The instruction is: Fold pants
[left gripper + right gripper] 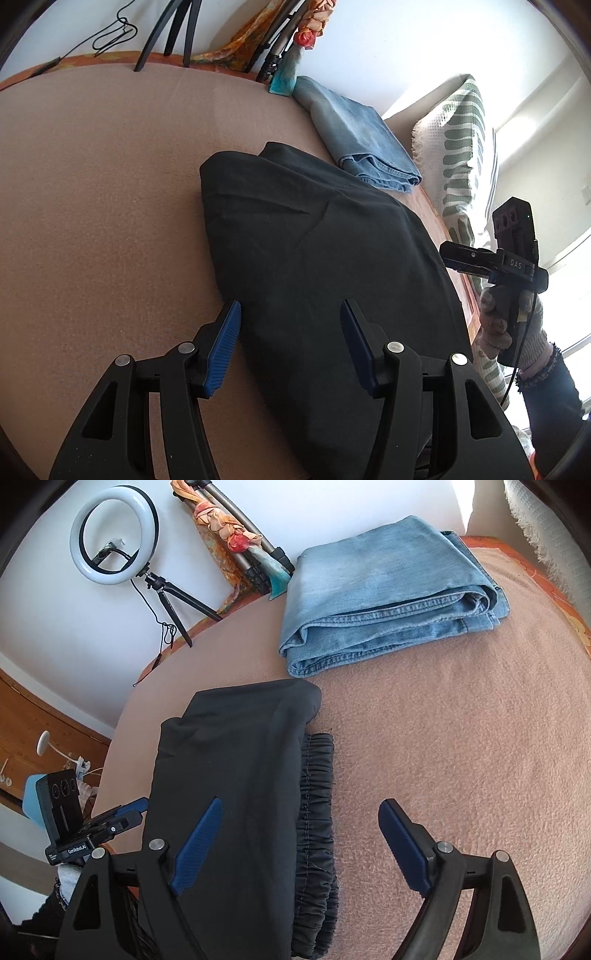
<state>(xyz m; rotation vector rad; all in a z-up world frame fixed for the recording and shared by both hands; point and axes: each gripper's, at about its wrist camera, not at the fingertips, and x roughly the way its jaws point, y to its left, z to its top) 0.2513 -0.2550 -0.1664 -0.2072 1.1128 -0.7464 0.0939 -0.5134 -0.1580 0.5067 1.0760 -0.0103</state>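
Black elastic-waist fabric pants (236,775) are lying folded — right gripper (299,834) fingers are spreading wide, left gripper (291,343) fingers half-open, both holding nothing.

The left gripper (290,319) is hanging tilted downward, jaws partly apart and gripping nothing. The right gripper (299,821) is angling down, jaws spread wide and empty, a gloved hand (508,319) gripping its handle.

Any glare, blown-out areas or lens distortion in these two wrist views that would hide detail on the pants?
Left wrist: window light at right is blown out, and the black pants read dark, with few folds visible. Right wrist: even light, the elastic waistband and folded jeans sharp. Both: fisheye bends the bed edge.
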